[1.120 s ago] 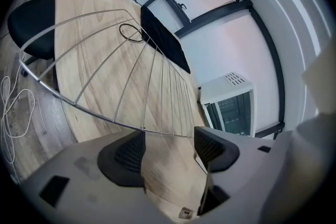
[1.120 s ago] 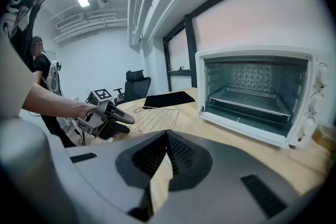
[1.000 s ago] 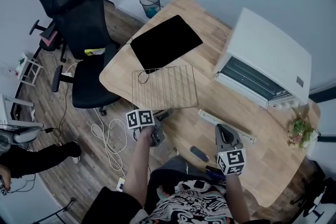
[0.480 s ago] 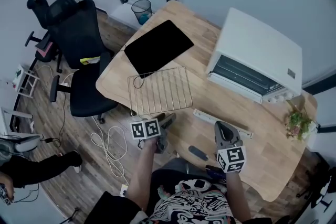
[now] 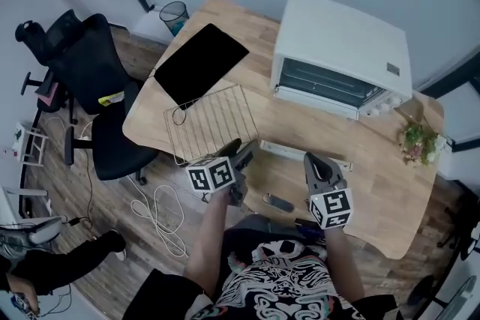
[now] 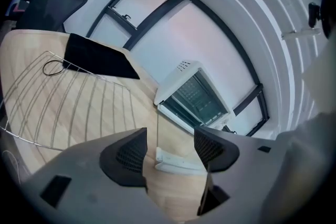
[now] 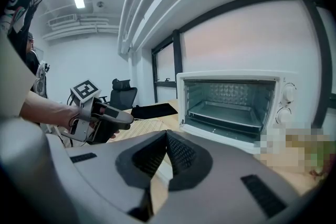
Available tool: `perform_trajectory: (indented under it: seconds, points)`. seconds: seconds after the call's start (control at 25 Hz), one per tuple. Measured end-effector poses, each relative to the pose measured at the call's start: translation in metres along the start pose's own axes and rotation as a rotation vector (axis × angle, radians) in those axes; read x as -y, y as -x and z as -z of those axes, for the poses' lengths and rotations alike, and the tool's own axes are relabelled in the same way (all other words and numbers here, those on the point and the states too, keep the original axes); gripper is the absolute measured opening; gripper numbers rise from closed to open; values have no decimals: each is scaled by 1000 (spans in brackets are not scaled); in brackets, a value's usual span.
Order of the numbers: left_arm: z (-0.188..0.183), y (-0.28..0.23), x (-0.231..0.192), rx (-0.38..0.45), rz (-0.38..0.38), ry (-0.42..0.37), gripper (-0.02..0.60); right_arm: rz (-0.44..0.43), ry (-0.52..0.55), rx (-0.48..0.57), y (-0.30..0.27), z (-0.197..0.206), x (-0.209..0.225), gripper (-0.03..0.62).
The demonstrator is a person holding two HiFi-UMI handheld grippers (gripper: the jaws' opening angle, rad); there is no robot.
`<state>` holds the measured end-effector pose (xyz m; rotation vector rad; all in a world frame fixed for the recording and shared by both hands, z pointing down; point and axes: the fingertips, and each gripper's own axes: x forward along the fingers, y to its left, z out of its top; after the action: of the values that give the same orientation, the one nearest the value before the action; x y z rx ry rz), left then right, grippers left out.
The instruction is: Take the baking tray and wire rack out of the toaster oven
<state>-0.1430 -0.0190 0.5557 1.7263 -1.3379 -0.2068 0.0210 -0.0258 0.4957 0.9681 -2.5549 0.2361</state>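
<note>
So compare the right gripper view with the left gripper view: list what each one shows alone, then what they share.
Only the right gripper view: the left gripper in a hand, the oven knobs, and the right gripper's own jaws closed together. Only the left gripper view: the left gripper's own jaws apart and empty, plus a dark loop at the rack's corner. Both: the toaster oven, the black baking tray and the wire rack on the table.
</note>
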Motion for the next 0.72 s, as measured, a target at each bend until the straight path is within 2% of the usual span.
perform_trajectory:
  seconds: [0.16, 0.44, 0.52, 0.72]
  points:
    - [-3, -15, 26, -9, 54, -39, 275, 43, -14, 21, 11, -4, 13, 0]
    - [6, -42, 51, -38, 103, -79, 275, 112, -56, 29, 28, 4, 38, 0]
    - [8, -50, 59, -49, 125, -76, 273, 123, -66, 26, 32, 8, 43, 0]
    - [0, -69, 78, -6, 183, -28, 272, 149, -89, 27, 36, 11, 59, 0]
